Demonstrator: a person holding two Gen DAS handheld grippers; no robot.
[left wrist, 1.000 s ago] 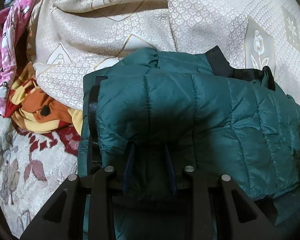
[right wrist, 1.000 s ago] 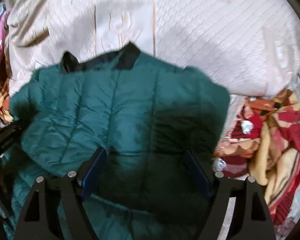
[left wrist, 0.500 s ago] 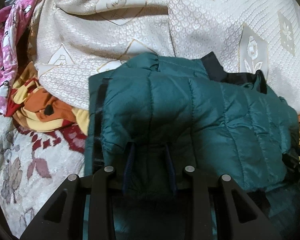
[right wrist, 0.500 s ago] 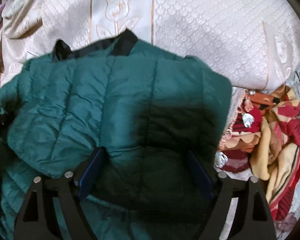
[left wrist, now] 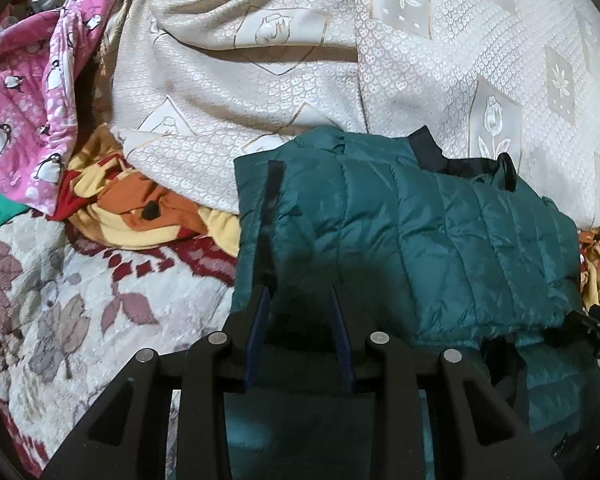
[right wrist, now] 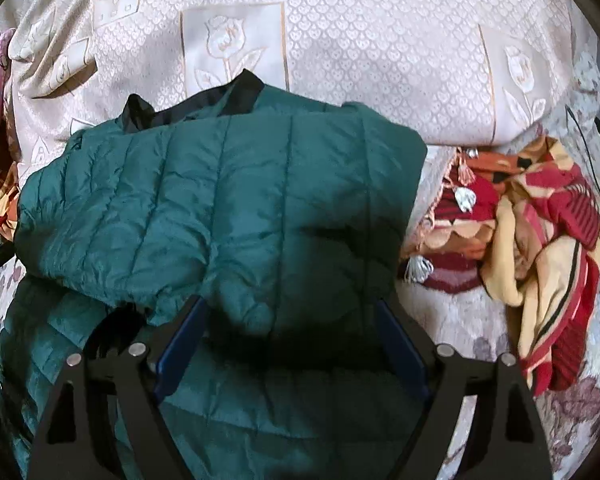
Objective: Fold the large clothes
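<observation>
**Jacket folded over, both grippers at near hem**

Green quilted jacket (left wrist: 420, 232) lies on the bed, on the cream patterned bedspread (left wrist: 260, 80), upper half doubled down over the lower part. Black collar (right wrist: 236, 96) points away from both cameras; the jacket's long axis now runs left-right across both views. Left gripper (left wrist: 298, 316) sits at the jacket's left end beside the black zipper strip (left wrist: 270, 216); jaws narrowly apart with green fabric between the pads, looks clamped on a fold, though contact is shadowed. Right gripper (right wrist: 290, 332) is at the right end, jaws wide apart, straddling the folded edge, not pinching anything. Left is the nearer one to the free side edge, so any next fold across the long axis likely starts from that end.

Versus a second ago: the left view has pulled back, the jacket sits farther off and more red-yellow blanket (left wrist: 140, 216) and pink penguin cloth (left wrist: 24, 128) show. The right view is sharper, jacket a bit flatter; jaw gaps unchanged on both.
</observation>
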